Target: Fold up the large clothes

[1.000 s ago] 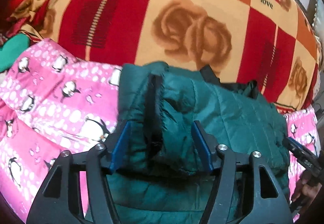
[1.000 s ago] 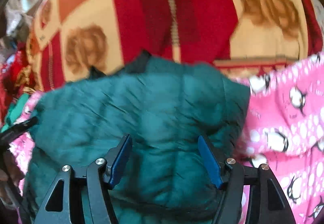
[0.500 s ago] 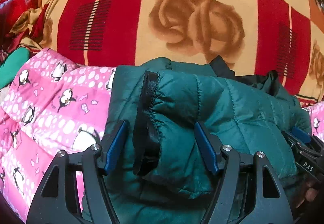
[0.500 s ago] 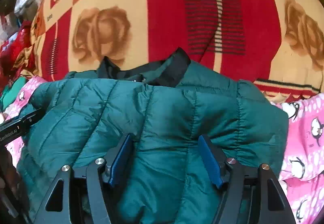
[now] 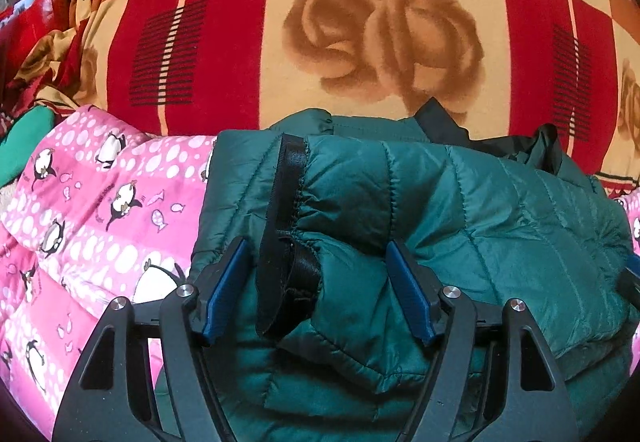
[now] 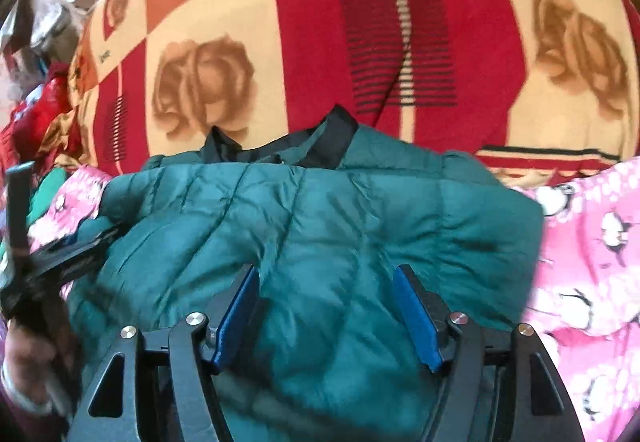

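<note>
Between the left jaws: the left gripper (image 5: pixel 316 288) stands released, blue pads spread; its jaws have just been opening. The black-edged cuff (image 5: pixel 286 238) of the dark green quilted puffer jacket (image 5: pixel 472 226) lies in the gap, neither pad pressing it.
Between the right jaws: the right gripper (image 6: pixel 326 316) is also released, hanging over the jacket's (image 6: pixel 320 226) broad quilted panel; the view is blurred.
Left of the right jaws: the left gripper's black frame and a hand (image 6: pixel 28 358) at the picture's edge.
Beside the jaws, both sides: a pink quilted cover printed with penguins (image 5: pixel 92 218), under the jacket.
Beyond the jaws: the jacket's black collar (image 6: pixel 332 138).
Farthest: a red-and-cream checked blanket with brown roses (image 5: pixel 384 42).
</note>
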A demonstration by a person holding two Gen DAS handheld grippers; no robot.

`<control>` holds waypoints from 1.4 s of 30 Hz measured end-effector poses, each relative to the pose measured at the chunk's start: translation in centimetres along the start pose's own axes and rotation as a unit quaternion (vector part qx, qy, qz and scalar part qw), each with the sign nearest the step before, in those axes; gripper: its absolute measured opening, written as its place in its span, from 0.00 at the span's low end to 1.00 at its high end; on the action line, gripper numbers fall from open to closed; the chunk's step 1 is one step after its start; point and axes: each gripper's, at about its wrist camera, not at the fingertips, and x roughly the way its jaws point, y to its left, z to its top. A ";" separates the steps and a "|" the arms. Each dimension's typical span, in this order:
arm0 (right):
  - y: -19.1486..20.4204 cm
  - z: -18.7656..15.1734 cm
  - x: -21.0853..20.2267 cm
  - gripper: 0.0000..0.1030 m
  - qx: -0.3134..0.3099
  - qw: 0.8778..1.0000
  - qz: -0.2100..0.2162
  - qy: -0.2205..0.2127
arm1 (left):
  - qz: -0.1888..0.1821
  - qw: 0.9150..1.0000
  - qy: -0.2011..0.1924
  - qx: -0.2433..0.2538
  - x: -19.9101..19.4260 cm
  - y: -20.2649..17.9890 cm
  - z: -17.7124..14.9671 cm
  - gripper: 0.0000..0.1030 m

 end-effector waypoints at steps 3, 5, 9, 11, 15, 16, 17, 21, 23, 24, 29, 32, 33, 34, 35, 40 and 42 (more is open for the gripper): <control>-1.2 -1.6 -0.8 0.65 -0.006 1.000 -0.017 0.015 | 0.000 1.000 -0.001 0.000 0.0 -0.1 0.0 0.70; -2.0 -2.3 -0.4 0.65 0.000 0.999 -0.022 0.026 | 0.001 1.000 -0.001 0.002 0.0 -0.1 0.0 0.70; -2.9 -3.7 0.7 0.65 0.009 0.999 -0.019 0.033 | 0.002 1.000 -0.004 0.008 0.1 -0.3 -0.1 0.73; -2.7 -4.2 1.7 0.66 0.010 0.999 -0.021 0.037 | 0.004 1.000 -0.005 0.009 0.1 -0.4 -0.2 0.73; -2.6 -4.0 1.5 0.66 0.012 0.999 -0.024 0.037 | 0.005 1.000 -0.007 0.011 0.1 -0.4 -0.3 0.73; -2.7 -3.9 0.9 0.66 0.016 0.999 -0.022 0.034 | 0.005 1.000 -0.007 0.010 0.1 -0.3 -0.2 0.73; -2.7 -3.9 0.4 0.66 0.020 0.999 -0.021 0.031 | 0.004 1.000 -0.008 0.010 0.1 -0.4 -0.3 0.73; -2.9 -4.2 -2.1 0.66 0.028 0.999 -0.021 0.007 | 0.006 1.000 -0.010 0.012 0.0 -0.3 -0.3 0.74; -2.9 -4.5 -2.7 0.66 0.027 0.999 -0.030 0.000 | 0.009 1.000 -0.012 0.013 -0.1 -0.4 -0.2 0.74; -2.9 -4.7 -2.5 0.66 0.024 0.999 -0.035 0.002 | 0.009 1.000 -0.013 0.013 -0.3 -0.4 -0.3 0.74; -3.3 -5.7 0.3 0.66 0.027 0.998 -0.044 0.037 | 0.006 1.000 -0.017 0.015 -1.4 -0.2 -0.5 0.74; -3.0 -5.5 0.0 0.67 0.025 0.998 -0.053 0.036 | 0.010 1.000 -0.016 0.021 -2.6 0.1 -0.8 0.74; -3.0 -5.5 -0.3 0.67 0.028 0.997 -0.055 0.035 | 0.011 1.000 -0.015 0.023 -3.1 0.3 -0.9 0.74; -2.9 -5.5 -0.8 0.67 0.032 0.997 -0.055 0.032 | 0.010 1.000 -0.016 0.024 -3.6 0.4 -1.1 0.74; -2.8 -5.5 -1.4 0.67 0.035 0.998 -0.053 0.027 | 0.008 0.999 -0.018 0.025 -4.1 0.6 -1.3 0.74; -1.6 -6.1 -3.8 0.67 0.029 0.998 -0.049 0.013 | 0.012 0.999 -0.025 0.035 -6.5 1.2 -2.8 0.74; -1.3 -6.4 -4.2 0.67 0.029 0.998 -0.047 0.015 | 0.014 0.999 -0.024 0.036 -7.2 1.4 -3.5 0.74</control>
